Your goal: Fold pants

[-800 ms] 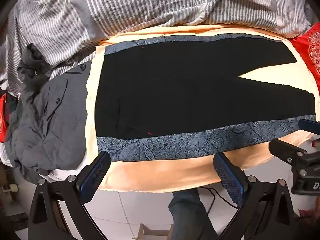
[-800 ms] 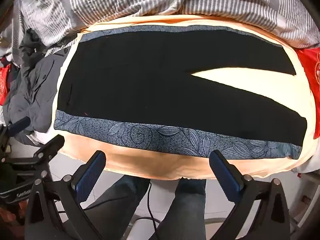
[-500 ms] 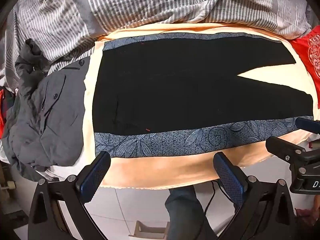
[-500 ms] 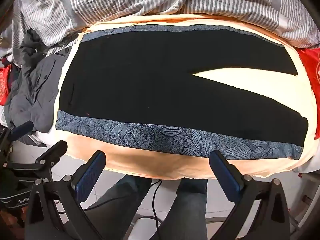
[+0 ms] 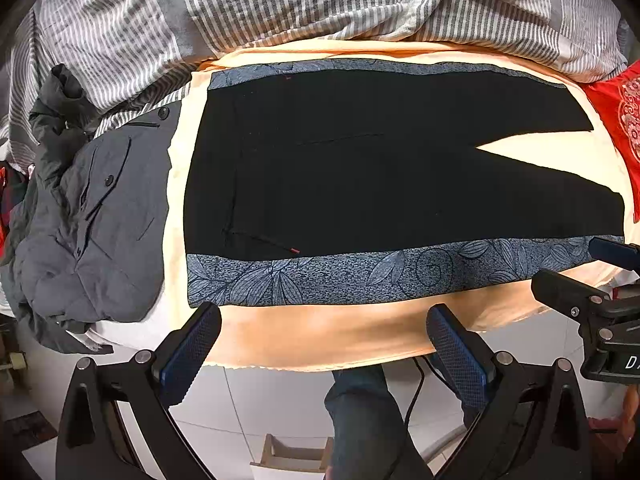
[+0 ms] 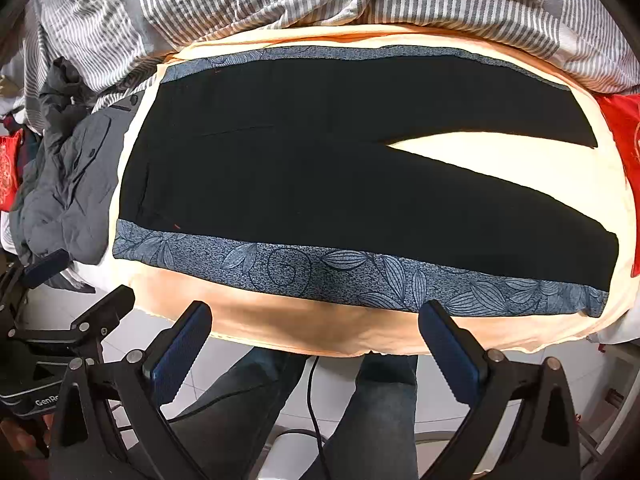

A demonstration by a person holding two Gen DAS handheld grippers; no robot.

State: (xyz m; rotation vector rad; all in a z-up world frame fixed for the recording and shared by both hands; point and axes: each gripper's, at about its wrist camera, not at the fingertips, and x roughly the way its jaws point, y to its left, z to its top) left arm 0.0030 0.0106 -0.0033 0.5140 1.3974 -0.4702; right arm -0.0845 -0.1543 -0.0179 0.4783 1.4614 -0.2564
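Black pants (image 5: 360,176) lie spread flat on a peach sheet with a blue leaf-patterned band (image 5: 400,272). The waist is at the left and the two legs split toward the right. They also show in the right wrist view (image 6: 340,184). My left gripper (image 5: 320,340) is open and empty, hovering before the bed's near edge by the waist end. My right gripper (image 6: 316,336) is open and empty, before the near edge toward the leg end. Each gripper shows at the side of the other's view.
A crumpled grey jacket (image 5: 80,220) lies left of the pants. A grey striped duvet (image 5: 280,4) is bunched along the far side. A red cloth (image 5: 616,120) sits at the right. The person's legs (image 6: 360,412) and a cable stand on the tiled floor below.
Both grippers have drifted slightly nearer and lower toward the bed's near edge. The pants have not moved. Both stay open.
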